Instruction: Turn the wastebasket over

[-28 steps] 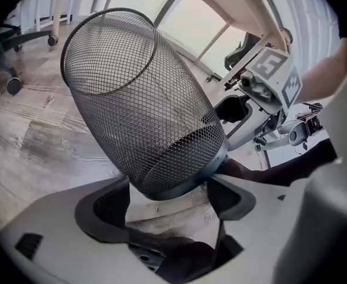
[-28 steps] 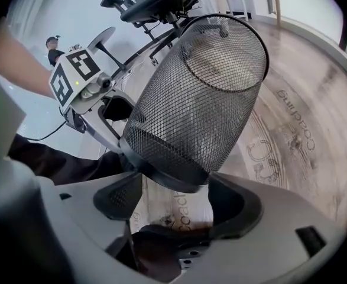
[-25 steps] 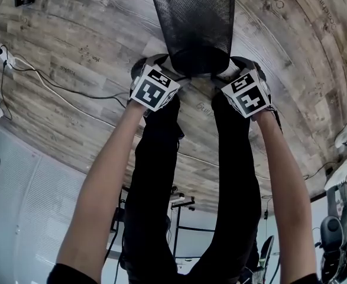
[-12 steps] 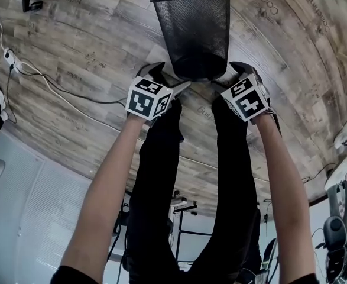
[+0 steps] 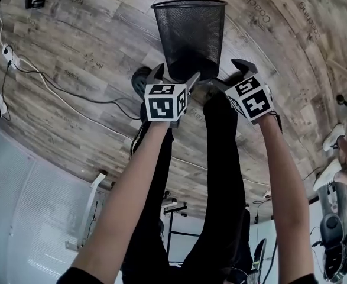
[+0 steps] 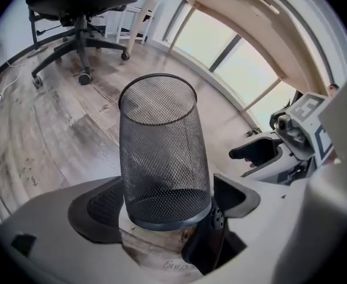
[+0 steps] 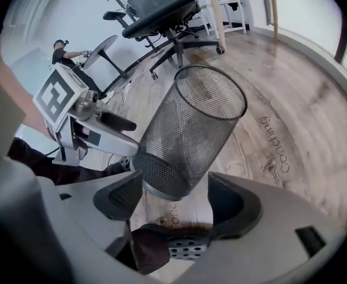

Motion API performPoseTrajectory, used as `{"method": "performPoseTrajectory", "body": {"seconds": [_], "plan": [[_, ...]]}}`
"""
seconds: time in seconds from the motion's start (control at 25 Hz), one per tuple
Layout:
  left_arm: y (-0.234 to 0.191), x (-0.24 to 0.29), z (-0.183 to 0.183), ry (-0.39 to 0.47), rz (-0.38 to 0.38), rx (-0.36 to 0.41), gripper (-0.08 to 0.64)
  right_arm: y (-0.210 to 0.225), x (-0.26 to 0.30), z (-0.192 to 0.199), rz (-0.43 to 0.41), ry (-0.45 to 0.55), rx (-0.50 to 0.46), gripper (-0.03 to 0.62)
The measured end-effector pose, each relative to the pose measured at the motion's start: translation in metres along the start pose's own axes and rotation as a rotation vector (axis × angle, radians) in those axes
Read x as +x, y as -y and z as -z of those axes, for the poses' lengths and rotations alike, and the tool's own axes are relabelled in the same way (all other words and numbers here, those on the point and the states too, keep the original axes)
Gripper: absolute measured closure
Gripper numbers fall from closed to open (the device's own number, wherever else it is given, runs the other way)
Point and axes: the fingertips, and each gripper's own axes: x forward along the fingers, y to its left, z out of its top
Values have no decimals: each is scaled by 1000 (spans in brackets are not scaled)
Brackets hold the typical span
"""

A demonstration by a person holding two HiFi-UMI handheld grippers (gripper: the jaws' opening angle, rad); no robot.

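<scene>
Wood-look plank floor (image 5: 73, 46) with printed lettering, a chair (image 6: 81, 5) parked behind the basket and a cable (image 5: 43, 78) snaking off to the left of it. That's the room. The basket (image 5: 190, 37) stands on the floor, mouth up and base down, just past our feet.

Both grippers hang on our side of the basket's base, one at each flank, neither touching it. The left gripper (image 5: 175, 76) has its fingers (image 6: 96, 203) spread really wide. The base shows between them in the left gripper view, but the pads are clear of the mesh. Same story on the right gripper (image 5: 227, 77): fingers (image 7: 235, 203) apart, base in the gap, no contact.

Why one on each side? Our read is that a light, round mesh bin rolls away if you grab it from one flank only, so you take the base with both. Since it stands steady with the mouth up, we'd guess the flip is done and this is the let-go — can't swear to it though.

Versus a second ago:
- Both cubes were tucked lower against the base; now they're lifted and pulled back toward us.
- The left cube has rolled, so one marker face looks squarely up at us.
- The left jaws have just been opening, with nothing pinched between them.
- The basket looks unchanged — same spot, same upright stance.
</scene>
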Motion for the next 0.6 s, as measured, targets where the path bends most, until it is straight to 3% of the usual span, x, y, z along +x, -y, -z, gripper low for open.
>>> {"method": "performPoseTrajectory", "body": {"seconds": [0.36,0.6], "plan": [[4,22,-6,-65,-53,-38,92,44,-27,-47,37,22,-58,258],[1,28,3,-130,-73,-69,92,49,-28,-90,38,57,-117,258]]}}
